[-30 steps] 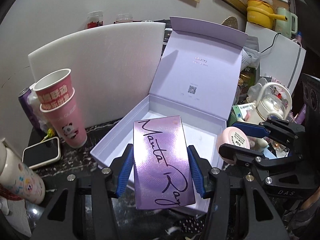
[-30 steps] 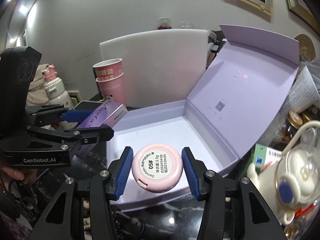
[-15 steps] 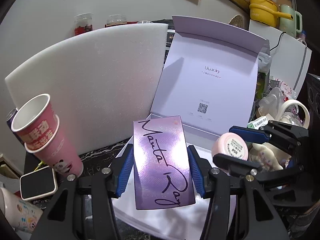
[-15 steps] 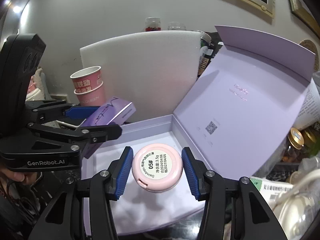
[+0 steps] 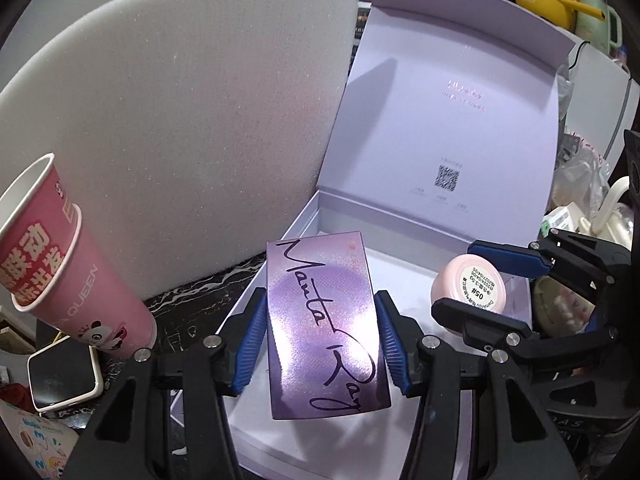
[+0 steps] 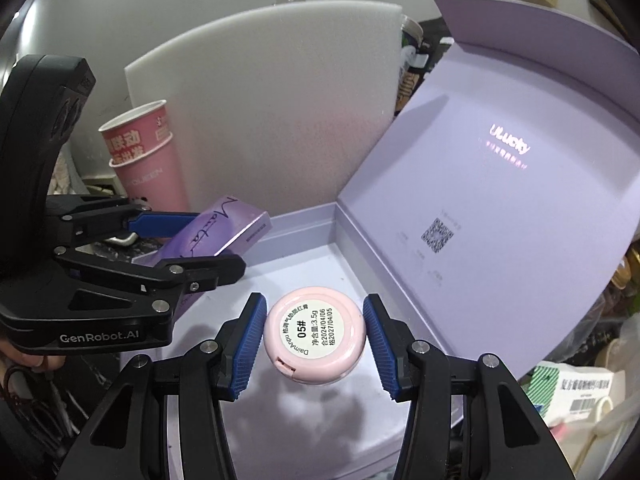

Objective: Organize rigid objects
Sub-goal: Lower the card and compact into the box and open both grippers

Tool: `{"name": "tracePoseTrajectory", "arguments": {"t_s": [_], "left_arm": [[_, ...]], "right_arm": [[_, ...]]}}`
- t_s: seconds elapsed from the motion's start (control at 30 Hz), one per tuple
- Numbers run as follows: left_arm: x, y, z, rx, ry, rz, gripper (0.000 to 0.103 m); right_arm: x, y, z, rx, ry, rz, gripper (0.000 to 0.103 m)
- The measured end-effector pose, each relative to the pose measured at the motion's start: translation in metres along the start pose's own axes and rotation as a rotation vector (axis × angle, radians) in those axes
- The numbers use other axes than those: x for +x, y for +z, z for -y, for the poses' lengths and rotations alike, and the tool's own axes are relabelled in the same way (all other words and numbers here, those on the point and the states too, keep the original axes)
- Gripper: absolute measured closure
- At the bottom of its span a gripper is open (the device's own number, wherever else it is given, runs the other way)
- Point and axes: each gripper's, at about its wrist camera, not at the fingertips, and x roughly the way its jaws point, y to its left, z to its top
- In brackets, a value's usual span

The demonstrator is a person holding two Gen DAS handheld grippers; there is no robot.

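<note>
The left gripper (image 5: 320, 336) is clamped on the long edges of a purple carton (image 5: 324, 320), held above the open gift box (image 5: 400, 248). The carton looks light, stiff and glossy, so probably slippery. Beside it over the gift box, the right gripper (image 6: 314, 340) pinches a pink compact (image 6: 314, 340) across its rim; its hard round plastic could twist.

glossy purple carton (image 5: 324, 320), matt foam board (image 5: 180, 120)
</note>
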Motion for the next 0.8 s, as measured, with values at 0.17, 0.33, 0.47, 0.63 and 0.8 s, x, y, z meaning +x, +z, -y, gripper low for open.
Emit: {"name": "tracePoseTrajectory", "arguments": {"t_s": [0.17,0.33,0.47,0.63,0.8], "left_arm": [[0.009,-0.004,0.0,0.02,0.02,-0.015,0.051],[0.015,-0.006,0.002,0.035,0.023,-0.023,0.051],[0.022,-0.004,0.004,0.057,0.028,-0.051,0.05],[0.032,-0.002,0.007,0.056,0.06,-0.102,0.05],[0.034,-0.001,0.007,0.053,0.083,-0.109,0.046]], "right_arm": [[0.014,-0.005,-0.002,-0.007,-0.015,-0.037,0.053],[0.023,-0.009,-0.001,-0.004,-0.021,-0.065,0.053],[0.024,-0.011,0.001,0.008,-0.033,-0.079,0.053],[0.023,-0.014,0.004,0.018,-0.045,-0.085,0.046],[0.016,-0.014,0.009,0.034,-0.057,-0.079,0.042]]}}
